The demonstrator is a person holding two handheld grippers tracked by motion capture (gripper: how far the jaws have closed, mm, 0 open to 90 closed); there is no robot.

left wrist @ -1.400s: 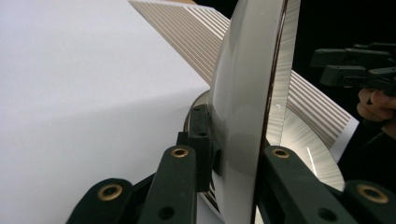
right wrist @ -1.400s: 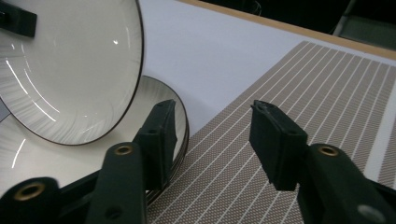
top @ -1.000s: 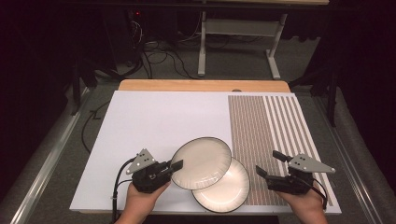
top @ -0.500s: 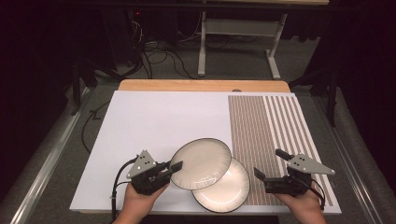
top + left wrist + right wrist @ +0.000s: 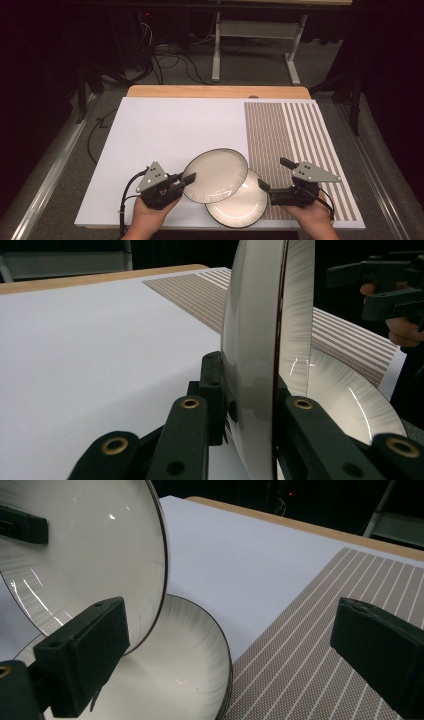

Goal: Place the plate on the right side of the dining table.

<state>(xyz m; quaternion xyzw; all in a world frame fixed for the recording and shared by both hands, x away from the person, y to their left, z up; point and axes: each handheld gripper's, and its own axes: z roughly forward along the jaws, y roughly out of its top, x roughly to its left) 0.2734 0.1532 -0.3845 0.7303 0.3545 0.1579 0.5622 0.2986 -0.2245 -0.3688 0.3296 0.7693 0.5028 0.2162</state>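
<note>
Two white plates with dark rims overlap near the table's front edge. The upper plate (image 5: 216,175) (image 5: 255,340) (image 5: 90,545) is tilted above the lower one, and my left gripper (image 5: 186,181) (image 5: 250,400) is shut on its left rim. Flat on the mat lies the lower plate (image 5: 240,206) (image 5: 170,680). At its right rim, my right gripper (image 5: 273,174) (image 5: 230,655) stands open. Its jaws have just been opening and then closing slightly. The lower plate's edge lies between them, and the pads press on nothing.
A white mat (image 5: 165,130) covers the table, with a brown striped placemat (image 5: 290,130) on its right side. The wooden table edge (image 5: 215,91) shows at the back. Cables and a metal stand lie on the floor beyond.
My right gripper has shifted left toward the lower plate's rim and its jaws have spread wider. The left gripper and the upper plate have stayed put.
</note>
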